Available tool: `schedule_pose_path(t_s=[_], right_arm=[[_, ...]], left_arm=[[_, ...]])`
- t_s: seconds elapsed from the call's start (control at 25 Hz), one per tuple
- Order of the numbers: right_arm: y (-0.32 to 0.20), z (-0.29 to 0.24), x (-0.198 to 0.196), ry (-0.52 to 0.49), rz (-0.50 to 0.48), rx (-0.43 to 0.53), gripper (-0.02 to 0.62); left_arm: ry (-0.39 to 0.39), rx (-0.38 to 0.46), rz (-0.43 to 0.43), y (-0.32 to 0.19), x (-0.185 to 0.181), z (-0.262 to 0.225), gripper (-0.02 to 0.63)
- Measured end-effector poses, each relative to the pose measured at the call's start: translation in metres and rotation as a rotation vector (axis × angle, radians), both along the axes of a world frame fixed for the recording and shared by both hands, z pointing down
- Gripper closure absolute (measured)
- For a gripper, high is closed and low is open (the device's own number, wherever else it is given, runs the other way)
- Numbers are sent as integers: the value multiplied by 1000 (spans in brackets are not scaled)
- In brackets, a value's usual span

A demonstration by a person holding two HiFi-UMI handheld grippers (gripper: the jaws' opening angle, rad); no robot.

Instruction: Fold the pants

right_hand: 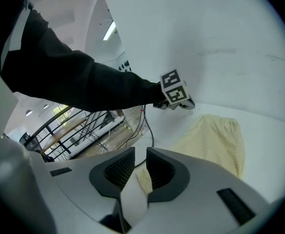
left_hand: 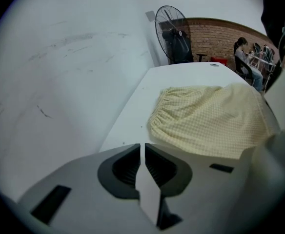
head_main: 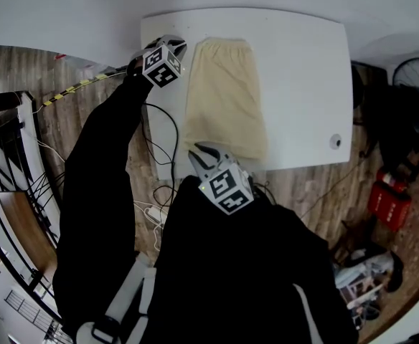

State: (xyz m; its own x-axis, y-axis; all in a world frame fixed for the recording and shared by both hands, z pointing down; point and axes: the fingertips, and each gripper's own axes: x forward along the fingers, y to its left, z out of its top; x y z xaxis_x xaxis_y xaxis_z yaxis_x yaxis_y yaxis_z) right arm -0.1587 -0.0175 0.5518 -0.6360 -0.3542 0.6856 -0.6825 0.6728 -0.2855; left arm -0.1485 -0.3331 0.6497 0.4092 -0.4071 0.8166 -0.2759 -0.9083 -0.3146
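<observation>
Pale yellow pants lie lengthwise on the white table, waistband at the far end. My left gripper hovers just left of the waistband. Its jaws stand shut, with only a thin slit and nothing between them. At the pants' near end is my right gripper. A corner of the yellow cloth lies in the gap between its jaws, and the pads stand apart from it. The right gripper view also shows the left gripper beyond the pants.
Black cables hang off the table's left edge. A small round fitting sits near the table's right front. A black fan stands past the table's far side, a red box on the floor at right, a railing at left.
</observation>
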Motion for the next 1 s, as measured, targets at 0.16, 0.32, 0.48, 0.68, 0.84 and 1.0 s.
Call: schedule_pose_path(t_s=[0.16, 0.32, 0.48, 0.68, 0.84, 1.0], right_arm=[[-28, 0, 30, 0, 98, 28, 529], [-75, 2, 80, 33, 200, 75, 520], [-126, 8, 129, 67, 296, 110, 507], [-187, 24, 174, 90, 415, 120, 493], [-232, 56, 198, 129, 465, 72, 486], [-260, 92, 218, 174, 496, -16, 477]], left_arm=[[99, -73, -65, 6, 6, -5, 594], [190, -154, -126, 8, 23, -12, 553], [236, -231, -183, 8, 34, -10, 538], [254, -340, -284, 11, 38, 5, 518], [331, -448, -383, 9, 44, 14, 520], [342, -492, -411, 11, 49, 25, 518]])
